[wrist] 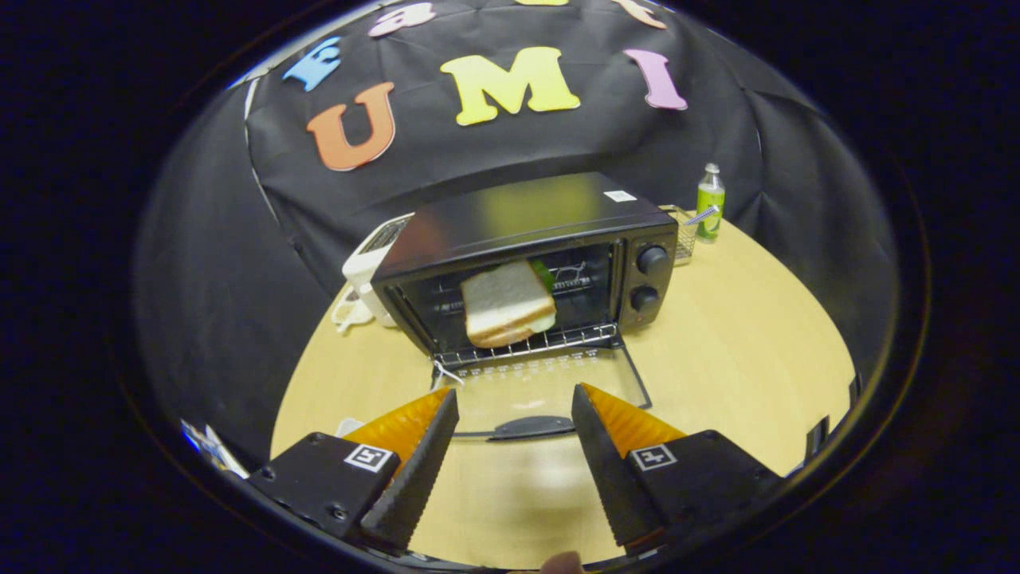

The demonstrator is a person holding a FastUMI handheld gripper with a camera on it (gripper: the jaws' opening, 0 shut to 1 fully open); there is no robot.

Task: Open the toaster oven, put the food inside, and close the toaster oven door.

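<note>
The gripper (515, 410) is held with its fingers spread apart, and nothing is grasped between them. The sandwich (508, 303) is placed on the rack (530, 344) inside the toaster oven (526, 255); it is probably soft and easily crushed. The glass door (550, 383) is folded down flat on the table (741, 343), just ahead of the fingers. Its handle (530, 428), stiff and thin, lies crosswise between the fingertips and should be lifted from below.
</note>
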